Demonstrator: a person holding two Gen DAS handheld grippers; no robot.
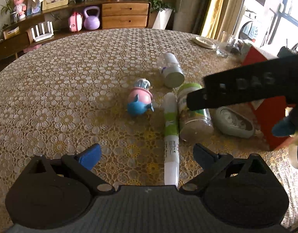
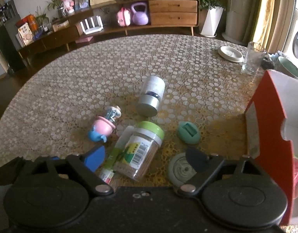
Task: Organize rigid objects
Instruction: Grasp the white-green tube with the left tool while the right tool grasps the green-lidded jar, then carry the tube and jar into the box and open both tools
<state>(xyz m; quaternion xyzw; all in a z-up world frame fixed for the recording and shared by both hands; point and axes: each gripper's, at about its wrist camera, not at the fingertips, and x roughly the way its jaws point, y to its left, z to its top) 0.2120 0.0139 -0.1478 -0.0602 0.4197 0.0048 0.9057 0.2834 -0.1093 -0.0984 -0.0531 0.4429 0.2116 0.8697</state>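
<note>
lace cloth covers the round table (image 2: 75,89), and the rigid things lie in a loose cluster toward its right side, short of the red box (image 2: 269,128) that stands at the right edge with its white inside showing. a clear jar with a green lid (image 2: 143,147) lies on its side; touching it along one flank lies a long white and green tube (image 1: 170,136). just left of them a pink and blue toy figure (image 2: 104,126) lies tipped over. farther toward the middle of the table a white and silver bottle (image 2: 152,97) lies on its side, its flat base facing the cameras. between the jar and the box rest a small green oval piece (image 2: 188,133) and, nearer, a grey-green round disc (image 2: 180,169).

the left gripper (image 1: 147,155) hangs released over the near end of the tube, jaws wide, nothing pressed. the right gripper (image 2: 147,158) is also released, its blue pads either side of the jar's lower half without touching it. a clear glass (image 2: 251,60) and a white plate (image 2: 230,54) stand near the far right edge.
</note>
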